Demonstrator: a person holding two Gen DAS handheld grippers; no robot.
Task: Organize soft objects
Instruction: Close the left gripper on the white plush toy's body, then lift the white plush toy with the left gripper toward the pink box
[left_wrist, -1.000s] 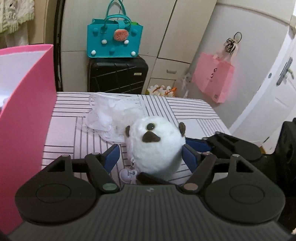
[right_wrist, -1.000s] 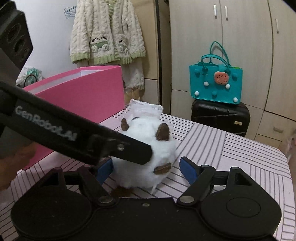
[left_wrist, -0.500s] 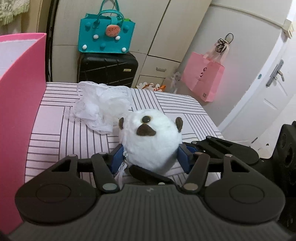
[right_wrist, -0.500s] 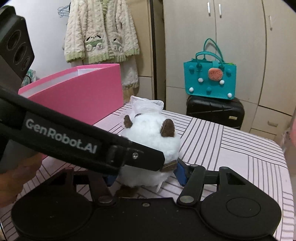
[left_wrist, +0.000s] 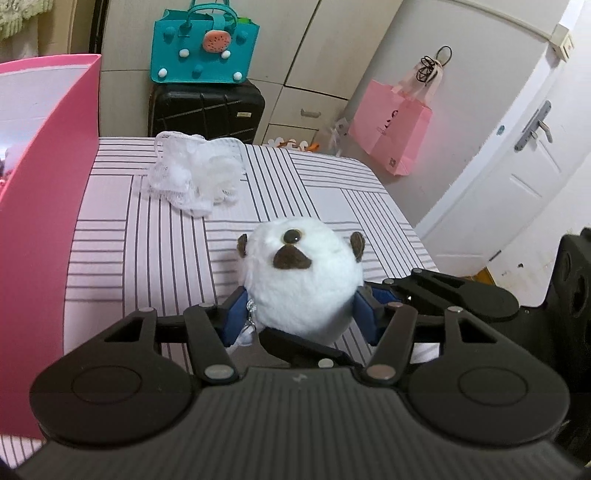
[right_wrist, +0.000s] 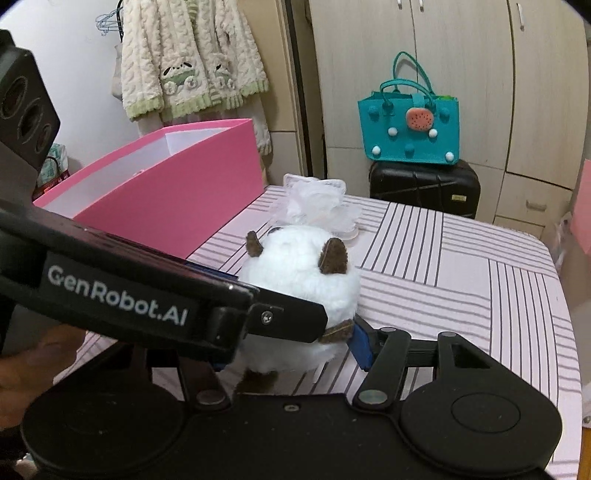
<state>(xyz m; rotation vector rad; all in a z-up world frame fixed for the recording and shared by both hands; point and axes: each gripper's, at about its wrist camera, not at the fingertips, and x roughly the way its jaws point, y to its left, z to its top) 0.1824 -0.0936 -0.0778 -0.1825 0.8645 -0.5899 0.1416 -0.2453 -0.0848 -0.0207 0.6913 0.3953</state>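
Note:
A round white plush toy (left_wrist: 303, 284) with brown ears and a brown nose is held over the striped table (left_wrist: 147, 258). My left gripper (left_wrist: 301, 317) is shut on it, its blue pads pressing both sides. My right gripper (right_wrist: 291, 347) is shut on the same plush toy (right_wrist: 303, 273) from the other side. Its right pad touches the fur, and its left finger is hidden behind the left gripper's black arm (right_wrist: 147, 295). A crumpled white lace cloth (left_wrist: 192, 173) lies farther back on the table. The open pink box (left_wrist: 37, 221) stands at the left.
The pink box (right_wrist: 177, 206) takes up the table's left side, with the lace cloth (right_wrist: 317, 206) beside it. Beyond the table a teal bag (left_wrist: 205, 48) sits on a black suitcase (left_wrist: 207, 107). A pink paper bag (left_wrist: 391, 129) hangs by a door. A hand (right_wrist: 22, 369) holds the left gripper.
Both grippers went from open around the plush toy to shut on it. They have drawn back with it, so the lace cloth now lies farther away.

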